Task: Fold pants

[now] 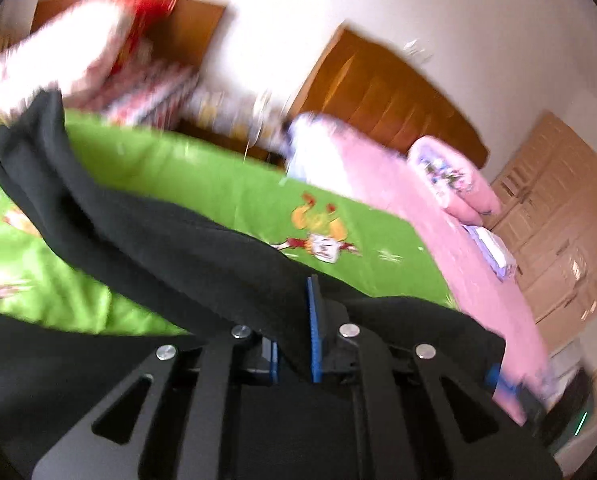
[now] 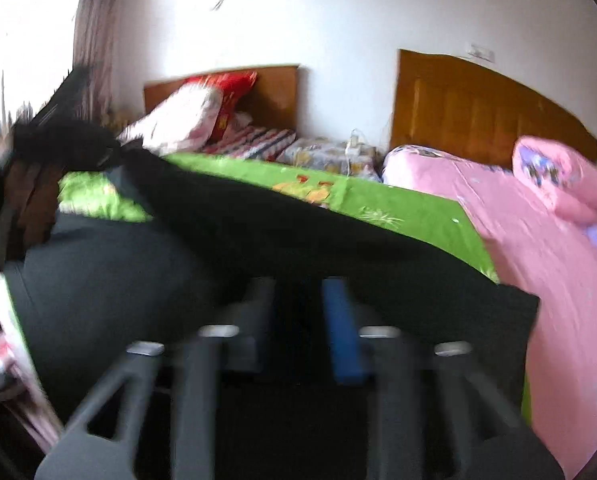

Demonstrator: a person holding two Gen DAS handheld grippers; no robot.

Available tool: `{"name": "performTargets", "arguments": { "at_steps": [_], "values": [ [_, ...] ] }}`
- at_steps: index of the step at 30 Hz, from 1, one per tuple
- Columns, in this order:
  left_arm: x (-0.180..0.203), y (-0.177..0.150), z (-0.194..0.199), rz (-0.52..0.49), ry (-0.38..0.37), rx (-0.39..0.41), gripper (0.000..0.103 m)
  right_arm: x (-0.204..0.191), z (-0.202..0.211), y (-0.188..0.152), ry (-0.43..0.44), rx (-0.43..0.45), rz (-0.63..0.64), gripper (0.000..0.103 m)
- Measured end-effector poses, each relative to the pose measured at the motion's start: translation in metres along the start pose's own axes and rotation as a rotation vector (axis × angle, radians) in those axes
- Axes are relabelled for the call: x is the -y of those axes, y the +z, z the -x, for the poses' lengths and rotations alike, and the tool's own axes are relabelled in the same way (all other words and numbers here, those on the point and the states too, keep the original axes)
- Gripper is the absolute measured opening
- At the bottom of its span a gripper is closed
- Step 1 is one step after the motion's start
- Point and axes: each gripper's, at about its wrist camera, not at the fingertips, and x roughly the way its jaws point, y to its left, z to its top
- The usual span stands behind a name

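Hanging from left gripper (image 1: pixel 294 332): black pants (image 1: pixel 146 240)

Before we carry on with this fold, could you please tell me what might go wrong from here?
1. The left tongs pinch only a narrow fold of the black pants; it could slip out as the fabric is lifted.
2. The right tongs look open with nothing gripped, so the pants' weight hangs from one side and may sag or twist over the green sheet.
3. Both views are blurred, so fast motion could spoil alignment.

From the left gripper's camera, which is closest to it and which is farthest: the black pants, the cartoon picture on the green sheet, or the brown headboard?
1. Black pants, pinched in the left gripper.
2. Cartoon picture, on the green sheet just beyond.
3. Brown headboard, against the far wall.
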Motion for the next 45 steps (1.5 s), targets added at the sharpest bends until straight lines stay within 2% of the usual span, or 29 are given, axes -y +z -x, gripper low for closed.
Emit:
{"name": "performTargets", "arguments": {
  "at_steps": [1, 3, 5, 6, 7, 9, 11, 13, 15, 19, 22, 23, 24, 26, 27, 28, 33, 34, 36, 40, 43, 45],
  "values": [
    [0.005, -0.015, 0.014, -0.029, 0.001, 0.010, 0.015, 0.007, 0.014, -0.004, 0.026, 0.033, -0.051, 0.099],
    [0.000, -0.038, 0.022, -0.020, -0.006, -0.010, 0.021, 0.017, 0.035, -0.015, 0.072, 0.060, -0.149, 0.097],
    [-0.018, -0.059, 0.005, 0.024, -0.006, -0.096, 0.031, 0.028, 0.052, -0.032, 0.061, 0.065, -0.256, 0.096],
    [-0.027, -0.064, -0.001, 0.048, -0.016, -0.129, 0.040, 0.039, 0.057, -0.047, 0.065, 0.040, -0.342, 0.093],
    [-0.038, -0.068, -0.007, 0.088, -0.025, -0.151, 0.054, 0.045, 0.060, -0.057, 0.062, 0.023, -0.392, 0.086],
    [-0.056, -0.074, -0.014, 0.152, -0.059, -0.152, 0.069, 0.056, 0.061, -0.074, 0.025, -0.020, -0.458, 0.079],
    [-0.072, -0.076, -0.014, 0.209, -0.141, -0.130, 0.070, 0.064, 0.060, -0.081, -0.004, -0.036, -0.497, 0.073],
    [-0.078, -0.076, -0.015, 0.233, -0.155, -0.119, 0.070, 0.067, 0.056, -0.079, 0.004, -0.034, -0.521, 0.071],
    [-0.075, -0.077, -0.015, 0.221, -0.146, -0.115, 0.070, 0.064, 0.046, -0.073, 0.003, -0.068, -0.537, 0.071],
    [-0.069, -0.077, -0.018, 0.202, -0.142, -0.113, 0.075, 0.044, 0.025, -0.069, 0.103, -0.094, -0.548, 0.069],
    [-0.067, -0.076, -0.021, 0.203, -0.143, -0.111, 0.075, 0.037, -0.003, -0.065, 0.203, -0.142, -0.673, 0.069],
    [-0.067, -0.075, -0.022, 0.203, -0.142, -0.110, 0.075, 0.036, -0.009, -0.066, 0.211, -0.155, -0.706, 0.069],
    [-0.067, -0.075, -0.022, 0.206, -0.140, -0.108, 0.073, 0.037, -0.019, -0.066, 0.187, -0.175, -0.739, 0.070],
    [-0.074, -0.076, -0.021, 0.243, -0.153, -0.108, 0.049, 0.038, -0.031, -0.063, 0.127, -0.211, -0.782, 0.069],
    [-0.083, -0.086, -0.018, 0.269, -0.222, -0.124, 0.017, 0.038, -0.033, -0.061, 0.119, -0.217, -0.801, 0.072],
    [-0.080, -0.087, -0.018, 0.279, -0.254, -0.135, 0.009, 0.038, -0.033, -0.059, 0.118, -0.226, -0.810, 0.075],
    [-0.060, -0.065, -0.004, 0.229, -0.304, -0.077, 0.007, 0.036, -0.039, -0.054, 0.074, -0.247, -0.812, 0.076],
    [-0.059, -0.057, -0.001, 0.256, -0.339, -0.068, 0.007, 0.032, -0.041, -0.052, 0.053, -0.249, -0.801, 0.077],
    [-0.059, -0.038, 0.004, 0.317, -0.429, -0.055, 0.007, 0.024, -0.047, -0.048, 0.028, -0.247, -0.795, 0.088],
    [-0.058, -0.010, 0.009, 0.428, -0.578, -0.055, 0.007, 0.014, -0.058, -0.037, -0.037, -0.274, -0.828, 0.094],
    [-0.053, 0.006, 0.010, 0.488, -0.656, -0.080, 0.007, 0.016, -0.059, -0.037, -0.024, -0.259, -0.903, 0.094],
    [-0.043, 0.012, 0.011, 0.467, -0.660, -0.085, 0.007, 0.021, -0.060, -0.037, -0.035, -0.233, -0.950, 0.094]
  ]
}}
